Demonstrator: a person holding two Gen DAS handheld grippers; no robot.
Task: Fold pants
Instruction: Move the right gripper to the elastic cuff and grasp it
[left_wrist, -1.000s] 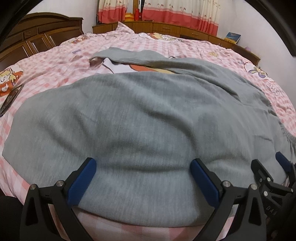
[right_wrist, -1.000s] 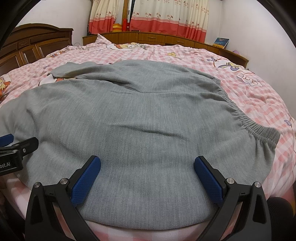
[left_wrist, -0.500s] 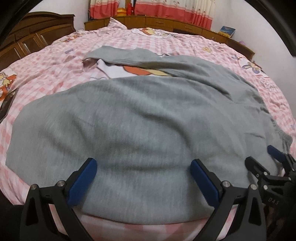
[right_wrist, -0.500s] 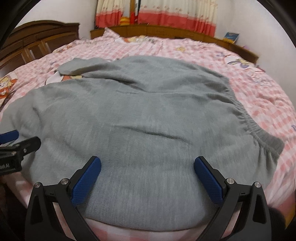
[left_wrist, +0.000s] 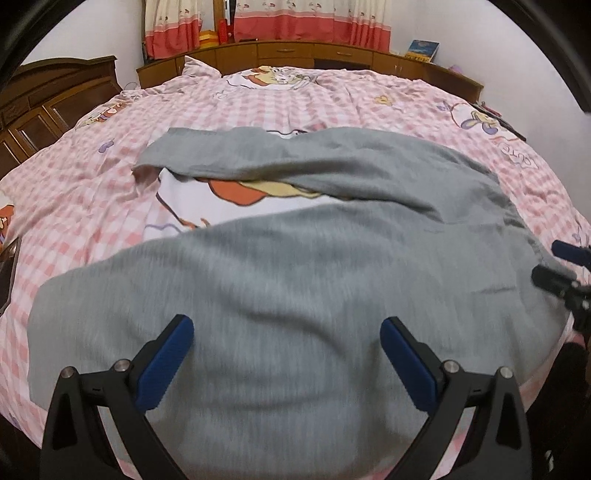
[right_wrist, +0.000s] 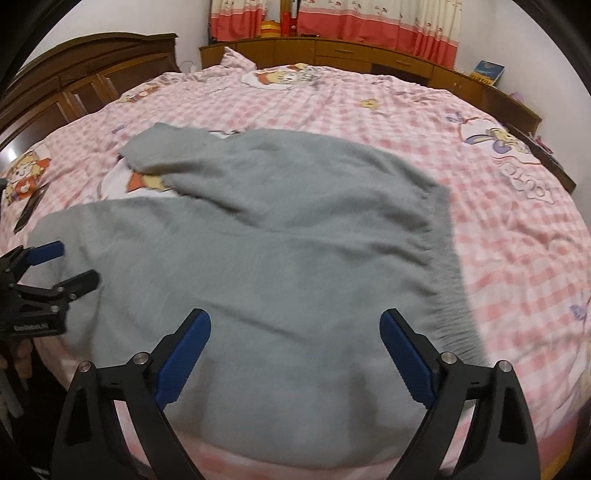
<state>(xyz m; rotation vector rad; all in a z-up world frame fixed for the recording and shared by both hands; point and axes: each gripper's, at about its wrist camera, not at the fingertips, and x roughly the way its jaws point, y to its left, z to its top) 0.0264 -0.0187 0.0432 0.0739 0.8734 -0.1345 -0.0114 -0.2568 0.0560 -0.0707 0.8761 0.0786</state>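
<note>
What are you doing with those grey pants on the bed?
A person holds a tool in each hand over the grey pants, which lie spread on the pink checked bed, legs still apart. The left tool is open and holds nothing. The right tool is closing a little, with nothing between its jaws yet. No fold is made.

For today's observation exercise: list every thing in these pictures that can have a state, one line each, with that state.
grey pants: spread flat on the bed, unfolded, legs apart.
left gripper: open, above the pants, holding nothing.
right gripper: wide, jaws closing, nothing gripped.
curtains: drawn shut.
pink checked bedcover: spread out, slightly wrinkled.
</note>
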